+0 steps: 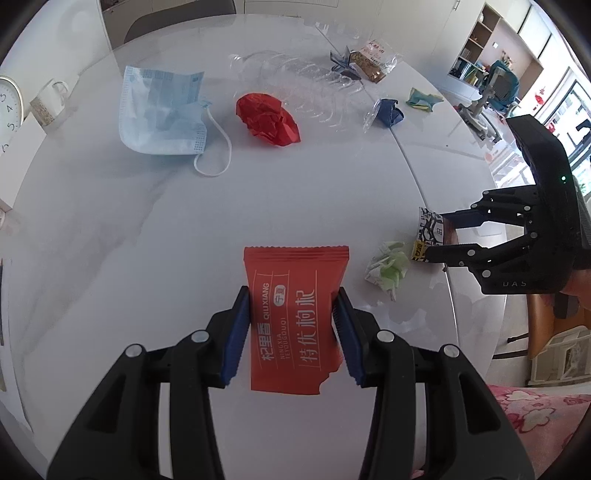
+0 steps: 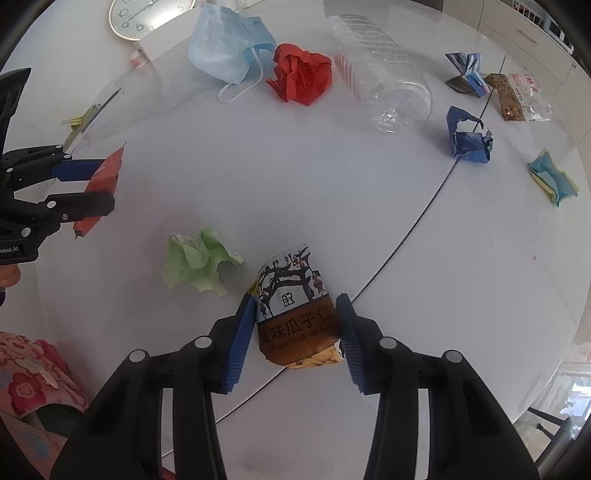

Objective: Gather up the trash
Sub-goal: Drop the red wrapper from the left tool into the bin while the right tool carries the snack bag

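Observation:
My left gripper (image 1: 293,295) is shut on a red snack packet (image 1: 295,325), its blue pads pressing both long edges. In the right wrist view the left gripper (image 2: 99,181) holds that red packet (image 2: 105,173) a little above the white table (image 2: 295,184). A sunflower seed packet (image 2: 295,314), white on top and brown below, lies on the table seam. My right gripper (image 2: 297,302) is shut on it, one pad against each side. The left wrist view shows the right gripper (image 1: 436,236) at the far right with the seed packet (image 1: 428,229) between its fingers.
A crumpled green paper (image 2: 199,262) lies just left of the seed packet. Farther back are a blue face mask (image 2: 225,48), a red paper ball (image 2: 301,74), a clear plastic bottle (image 2: 384,81), blue wrappers (image 2: 467,138) and a snack bag (image 2: 517,96). A clock (image 2: 144,14) stands at the back left.

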Demonstrator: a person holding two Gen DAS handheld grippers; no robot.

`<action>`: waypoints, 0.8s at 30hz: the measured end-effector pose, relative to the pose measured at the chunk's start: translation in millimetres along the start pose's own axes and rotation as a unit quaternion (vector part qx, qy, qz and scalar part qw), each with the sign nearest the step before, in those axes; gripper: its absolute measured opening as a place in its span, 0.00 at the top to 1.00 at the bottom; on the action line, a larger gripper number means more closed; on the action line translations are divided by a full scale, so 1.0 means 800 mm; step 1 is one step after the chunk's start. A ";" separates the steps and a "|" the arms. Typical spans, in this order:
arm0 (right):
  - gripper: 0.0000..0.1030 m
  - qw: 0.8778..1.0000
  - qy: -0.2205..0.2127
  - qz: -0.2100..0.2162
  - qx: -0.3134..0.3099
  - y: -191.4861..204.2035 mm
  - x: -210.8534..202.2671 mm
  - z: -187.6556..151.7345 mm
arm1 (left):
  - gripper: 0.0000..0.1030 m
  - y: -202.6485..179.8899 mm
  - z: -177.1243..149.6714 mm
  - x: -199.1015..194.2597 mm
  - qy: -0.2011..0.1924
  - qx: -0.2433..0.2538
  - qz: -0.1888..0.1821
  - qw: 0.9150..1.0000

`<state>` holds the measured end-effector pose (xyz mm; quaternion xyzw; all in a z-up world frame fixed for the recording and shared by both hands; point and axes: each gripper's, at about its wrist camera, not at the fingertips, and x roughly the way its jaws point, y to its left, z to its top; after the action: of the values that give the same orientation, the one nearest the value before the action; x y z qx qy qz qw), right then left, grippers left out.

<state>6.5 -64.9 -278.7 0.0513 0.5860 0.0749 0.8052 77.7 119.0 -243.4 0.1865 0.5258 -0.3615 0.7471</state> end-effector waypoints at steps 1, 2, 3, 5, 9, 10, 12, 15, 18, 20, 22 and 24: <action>0.56 1.000 -0.005 0.002 0.010 -0.004 -0.007 -0.003 | 0.57 -0.006 0.002 -0.004 -0.002 0.005 -0.001 1.000; 0.56 1.000 -0.011 0.004 0.021 -0.010 -0.015 -0.007 | 0.57 -0.012 0.005 -0.009 -0.004 0.010 -0.005 1.000; 0.56 0.999 -0.019 0.004 0.033 -0.016 -0.026 -0.011 | 0.57 -0.019 0.009 -0.012 -0.005 0.015 -0.008 1.000; 0.56 0.998 -0.036 0.002 0.054 -0.030 -0.047 -0.020 | 0.57 -0.040 0.015 -0.019 -0.009 0.031 -0.018 0.999; 0.56 0.993 -0.065 -0.012 0.095 -0.072 -0.094 -0.051 | 0.57 -0.095 0.032 -0.031 -0.023 0.069 -0.036 0.997; 0.56 0.992 -0.069 -0.014 0.104 -0.085 -0.104 -0.060 | 0.57 -0.110 0.037 -0.032 -0.024 0.076 -0.041 0.996; 0.56 0.990 -0.073 -0.024 0.121 -0.115 -0.125 -0.082 | 0.57 -0.145 0.049 -0.032 -0.028 0.085 -0.054 0.995; 0.56 0.987 -0.073 -0.040 0.139 -0.160 -0.148 -0.112 | 0.57 -0.204 0.068 -0.028 -0.028 0.102 -0.071 0.992; 0.56 0.984 -0.077 -0.056 0.153 -0.207 -0.175 -0.144 | 0.57 -0.269 0.088 -0.016 -0.021 0.118 -0.090 0.989; 0.55 0.981 -0.080 -0.061 0.165 -0.238 -0.189 -0.162 | 0.57 -0.313 0.100 -0.006 -0.018 0.134 -0.097 0.986; 0.55 0.980 -0.079 -0.064 0.170 -0.264 -0.198 -0.176 | 0.57 -0.354 0.112 0.008 -0.012 0.143 -0.101 0.984; 0.55 0.980 -0.079 -0.067 0.168 -0.286 -0.206 -0.187 | 0.57 -0.389 0.123 0.024 -0.004 0.146 -0.114 0.983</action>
<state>-171.5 -320.7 -209.5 0.1523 0.5269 -0.0830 0.8320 -83.9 -161.0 -192.2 0.2308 0.4823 -0.5179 0.6678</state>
